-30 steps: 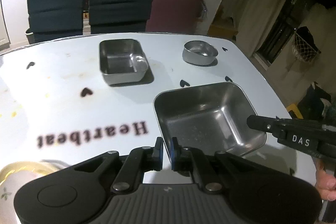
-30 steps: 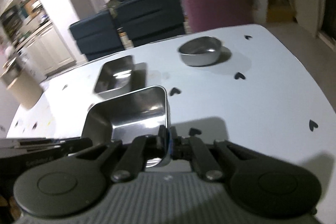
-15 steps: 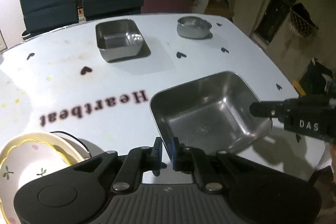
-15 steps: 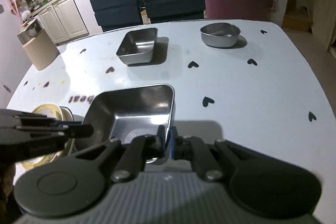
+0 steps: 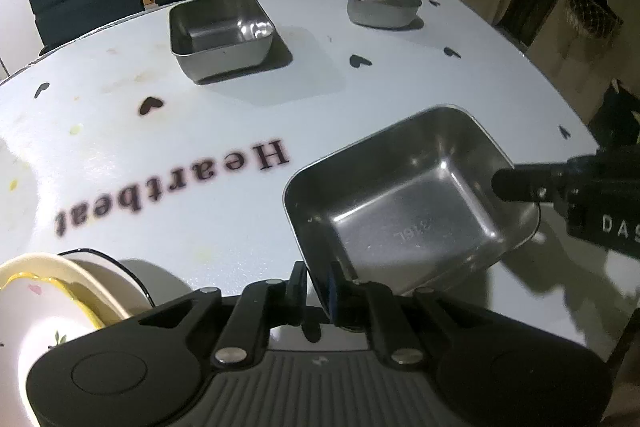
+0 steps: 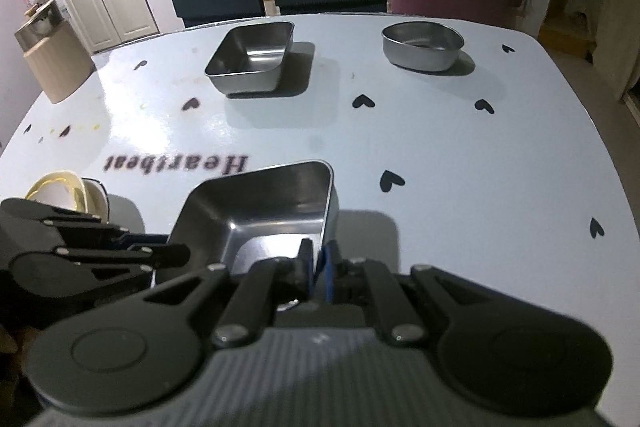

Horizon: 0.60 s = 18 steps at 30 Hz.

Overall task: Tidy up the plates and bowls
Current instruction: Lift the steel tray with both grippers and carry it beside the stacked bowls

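**Two grips on one steel tray, and the left one is loosening**

Left wrist view: the left gripper [image 5: 318, 285] has its fingers pinched on the near-left rim of the large square steel tray [image 5: 404, 203], which sits tilted at the near right of the counter [image 5: 240, 131]. Its jaws have just been opening a little, with the rim between them. If that hold lets go before the tray lies flat, the near corner could drop and clatter, or skid on the glossy top. The right gripper's fingers [image 5: 516, 183] reach over the tray's right rim. A stack of ceramic bowls [image 5: 60, 291] stands just beside the left gripper; a sideways slip could knock it.

Right wrist view: the right gripper [image 6: 318, 273] is clamped tight on the tray's near-right wall, so it may end up bearing the tray alone, and a thin-wall pinch could let it pivot. The smaller steel tray [image 6: 250, 61] and the round steel bowl [image 6: 422, 45] sit far off, well apart from any slip.
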{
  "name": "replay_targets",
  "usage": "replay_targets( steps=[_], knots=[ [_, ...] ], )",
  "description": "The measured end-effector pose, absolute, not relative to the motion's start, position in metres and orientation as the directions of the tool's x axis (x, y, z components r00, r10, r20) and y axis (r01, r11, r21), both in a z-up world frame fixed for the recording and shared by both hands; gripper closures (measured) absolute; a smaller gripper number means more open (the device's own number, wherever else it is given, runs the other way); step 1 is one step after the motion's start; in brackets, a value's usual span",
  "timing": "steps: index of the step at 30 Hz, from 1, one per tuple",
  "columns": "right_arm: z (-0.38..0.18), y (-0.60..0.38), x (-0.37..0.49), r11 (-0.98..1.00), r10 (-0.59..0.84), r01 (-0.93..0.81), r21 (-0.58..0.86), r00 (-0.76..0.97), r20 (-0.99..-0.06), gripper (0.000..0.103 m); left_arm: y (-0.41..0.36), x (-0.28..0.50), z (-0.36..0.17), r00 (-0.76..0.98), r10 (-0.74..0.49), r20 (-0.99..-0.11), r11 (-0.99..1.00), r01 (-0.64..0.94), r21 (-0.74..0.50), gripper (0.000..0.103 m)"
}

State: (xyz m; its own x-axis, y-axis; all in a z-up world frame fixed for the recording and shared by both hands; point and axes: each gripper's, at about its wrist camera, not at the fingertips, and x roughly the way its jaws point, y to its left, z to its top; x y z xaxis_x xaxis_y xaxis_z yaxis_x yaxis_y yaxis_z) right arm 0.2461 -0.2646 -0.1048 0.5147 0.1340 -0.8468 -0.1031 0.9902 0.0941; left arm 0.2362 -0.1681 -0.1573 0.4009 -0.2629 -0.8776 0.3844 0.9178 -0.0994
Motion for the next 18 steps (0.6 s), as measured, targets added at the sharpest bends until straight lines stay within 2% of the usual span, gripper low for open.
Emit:
replay_targets(
  steps=[18],
  knots=[
    [-0.119,-0.264,0.261,0.993,0.105,-0.098,0.066,0.477,-0.873,0.097,-0.168,0.235,-0.16,0.423,-0.275,-0.863,0.897,0.437,-0.072,0.09]
  ],
)
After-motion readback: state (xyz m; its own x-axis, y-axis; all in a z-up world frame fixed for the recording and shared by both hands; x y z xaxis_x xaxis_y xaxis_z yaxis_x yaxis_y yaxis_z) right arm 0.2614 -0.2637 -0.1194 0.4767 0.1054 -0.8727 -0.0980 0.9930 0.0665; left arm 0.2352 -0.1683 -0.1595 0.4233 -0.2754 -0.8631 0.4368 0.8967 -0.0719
